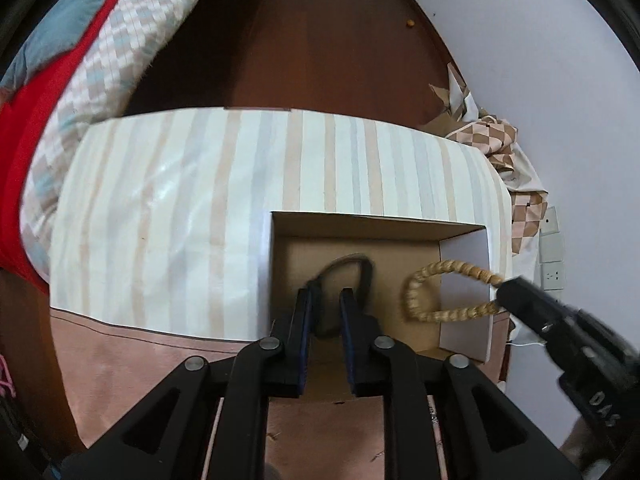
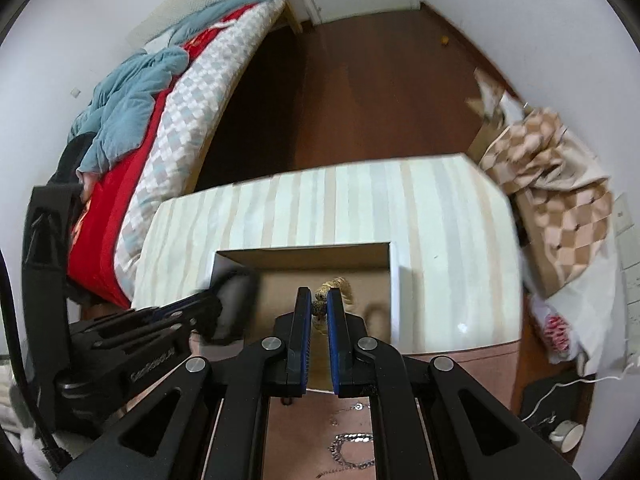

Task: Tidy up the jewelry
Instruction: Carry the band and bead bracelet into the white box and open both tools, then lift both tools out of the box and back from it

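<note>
Left gripper (image 1: 326,300) points steeply down, fingers a little apart, pads not pressing; dark loop (image 1: 348,280) hangs blurred between them. Right gripper (image 2: 319,304) points steeply down too, fingers closed tight on beaded bracelet (image 2: 336,292). Both grippers side by side, close together; each one shows at edge of other's view.

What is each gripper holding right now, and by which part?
The right gripper is shut on the tan beaded bracelet, pinching one side of its loop over the cardboard box. Left gripper: a dark bracelet sits between its fingers; grip unclear.
</note>
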Action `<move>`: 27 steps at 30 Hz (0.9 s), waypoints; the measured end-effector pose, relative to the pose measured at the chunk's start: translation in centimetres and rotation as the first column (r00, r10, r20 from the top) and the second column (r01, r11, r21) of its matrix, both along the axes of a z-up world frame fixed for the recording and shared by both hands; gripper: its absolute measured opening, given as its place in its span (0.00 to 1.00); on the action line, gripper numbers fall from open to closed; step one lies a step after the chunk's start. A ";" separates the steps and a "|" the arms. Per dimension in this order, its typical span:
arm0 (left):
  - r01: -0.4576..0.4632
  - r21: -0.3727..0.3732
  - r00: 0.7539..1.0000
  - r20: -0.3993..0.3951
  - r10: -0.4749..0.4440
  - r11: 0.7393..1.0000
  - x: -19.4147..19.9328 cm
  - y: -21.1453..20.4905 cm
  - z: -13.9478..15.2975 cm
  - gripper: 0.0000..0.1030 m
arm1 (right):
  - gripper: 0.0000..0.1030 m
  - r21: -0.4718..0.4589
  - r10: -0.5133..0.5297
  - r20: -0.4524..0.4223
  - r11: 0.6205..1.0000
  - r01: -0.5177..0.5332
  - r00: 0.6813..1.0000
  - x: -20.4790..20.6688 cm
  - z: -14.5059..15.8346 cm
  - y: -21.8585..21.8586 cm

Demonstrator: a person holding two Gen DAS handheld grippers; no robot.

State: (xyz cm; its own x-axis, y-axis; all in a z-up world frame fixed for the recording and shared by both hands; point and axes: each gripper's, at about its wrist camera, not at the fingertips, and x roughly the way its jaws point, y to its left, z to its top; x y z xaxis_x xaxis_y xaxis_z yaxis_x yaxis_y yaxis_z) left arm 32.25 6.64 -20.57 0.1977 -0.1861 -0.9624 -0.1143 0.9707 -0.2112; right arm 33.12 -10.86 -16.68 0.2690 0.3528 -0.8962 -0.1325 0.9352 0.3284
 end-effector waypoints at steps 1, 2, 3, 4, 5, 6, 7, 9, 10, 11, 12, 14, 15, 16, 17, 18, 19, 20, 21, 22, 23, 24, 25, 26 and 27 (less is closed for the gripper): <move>-0.005 -0.014 1.000 0.005 0.005 1.000 0.1 0.1 0.1 0.35 | 0.09 0.001 -0.002 -0.026 1.000 0.002 1.000 0.4 -0.6 -0.3; -0.009 -0.012 1.000 0.013 0.010 1.000 0.1 0.1 0.4 0.60 | 0.09 0.011 -0.002 -0.055 1.000 0.002 0.999 0.6 -1.2 -0.5; -0.013 -0.007 1.000 0.027 0.013 1.000 0.1 0.1 0.8 0.71 | 0.09 0.014 -0.003 -0.071 1.000 0.004 0.997 0.6 -1.6 -0.7; -0.016 -0.006 0.999 0.050 0.016 1.000 -0.1 0.2 1.4 0.81 | 0.09 0.001 -0.009 -0.076 1.000 0.009 0.997 0.5 -1.9 -1.0; -0.015 0.002 0.998 0.056 0.015 1.000 -0.2 0.2 1.7 0.81 | 0.15 -0.013 -0.004 -0.071 1.000 0.003 0.997 0.3 -1.9 -1.0; -0.014 0.020 0.998 0.062 0.012 1.000 -0.3 0.2 2.1 0.81 | 0.20 -0.020 0.000 -0.069 1.000 -0.001 0.998 0.1 -1.9 -1.1; -0.014 0.033 0.998 0.070 0.012 0.999 -0.5 0.2 2.4 0.82 | 0.33 -0.029 0.001 -0.068 1.000 -0.003 0.998 -0.2 -1.9 -1.2; -0.023 0.080 0.996 0.087 0.016 0.997 -0.9 0.5 2.9 0.92 | 0.46 -0.032 0.007 -0.062 0.999 -0.009 0.998 -0.8 -1.7 -1.2; -0.030 0.099 0.995 0.102 0.020 0.995 -1.2 0.6 3.1 0.97 | 0.52 -0.055 0.011 -0.057 0.998 -0.014 0.998 -1.1 -1.6 -1.1; -0.037 0.122 0.993 0.116 0.022 0.992 -1.4 0.7 3.2 0.98 | 0.56 -0.091 0.008 -0.044 0.996 -0.012 0.999 -1.5 -1.5 -1.1; -0.044 0.151 0.991 0.131 0.024 0.988 -1.8 0.7 3.4 0.98 | 0.59 -0.119 0.007 -0.031 0.993 -0.011 0.999 -1.8 -1.4 -1.0; -0.057 0.209 0.986 0.165 0.022 0.976 -2.9 0.7 3.4 0.99 | 0.80 -0.215 0.006 -0.001 0.977 -0.006 1.000 -2.5 -1.4 -0.6; -0.061 0.225 0.984 0.176 0.021 0.973 -3.4 0.7 3.4 0.99 | 0.86 -0.256 0.005 0.010 0.967 -0.002 1.000 -2.8 -1.5 -0.5; -0.064 0.240 0.982 0.186 0.019 0.969 -3.9 0.7 3.2 0.99 | 0.92 -0.290 0.005 0.019 0.957 0.001 1.000 -3.1 -1.6 -0.3; -0.066 0.251 0.981 0.191 0.018 0.966 -4.3 0.7 3.1 0.99 | 0.92 -0.316 0.005 0.024 0.949 0.003 1.000 -3.4 -1.8 -0.2; -0.067 0.257 0.982 0.191 0.017 0.964 -4.5 0.8 3.0 0.99 | 0.92 -0.339 0.005 0.028 0.941 0.005 1.000 -3.7 -2.1 -0.1; -0.069 0.263 0.982 0.188 0.019 0.962 -4.8 0.8 2.9 0.99 | 0.92 -0.357 0.006 0.032 0.934 0.005 0.999 -3.9 -2.3 0.0; -0.074 0.265 0.982 0.187 0.024 0.961 -5.1 0.8 2.8 0.99 | 0.93 -0.373 0.006 0.039 0.928 0.009 0.999 -4.1 -2.4 0.1; -0.079 0.266 0.982 0.186 0.030 0.961 -5.4 0.9 2.8 0.99 | 0.94 -0.383 0.004 0.045 0.924 0.013 0.999 -4.3 -2.5 0.1; -0.082 0.265 0.982 0.187 0.032 0.961 -5.7 0.9 2.8 0.99 | 0.95 -0.387 0.001 0.052 0.922 0.019 0.999 -4.6 -2.5 0.0; -0.085 0.263 0.981 0.189 0.035 0.961 -5.9 1.0 2.9 0.99 | 0.95 -0.388 -0.004 0.056 0.921 0.025 0.998 -4.8 -2.3 0.0; -0.090 0.266 0.981 0.191 0.039 0.960 -6.3 0.9 3.0 0.99 | 0.95 -0.388 -0.006 0.060 0.921 0.029 0.998 -4.9 -2.2 -0.1; -0.094 0.275 0.980 0.195 0.041 0.957 -6.6 0.9 3.3 0.99 | 0.95 -0.386 -0.008 0.067 0.922 0.033 0.998 -5.1 -2.0 -0.1; -0.097 0.284 0.979 0.201 0.040 0.954 -6.9 0.8 3.5 0.99 | 0.95 -0.386 -0.012 0.074 0.922 0.039 0.997 -5.4 -1.7 -0.2; -0.102 0.292 0.977 0.210 0.040 0.951 -7.2 0.7 3.8 0.99 | 0.95 -0.386 -0.013 0.080 0.922 0.043 0.997 -5.6 -1.4 -0.3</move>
State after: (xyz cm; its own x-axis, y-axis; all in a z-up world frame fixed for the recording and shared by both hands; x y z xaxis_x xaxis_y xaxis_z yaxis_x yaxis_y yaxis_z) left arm 25.04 7.34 -16.76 0.3930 0.1266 -0.9108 -0.1711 0.9832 0.0628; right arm 27.50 -11.14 -18.13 0.3451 -0.0261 -0.9382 -0.1142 0.9910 -0.0696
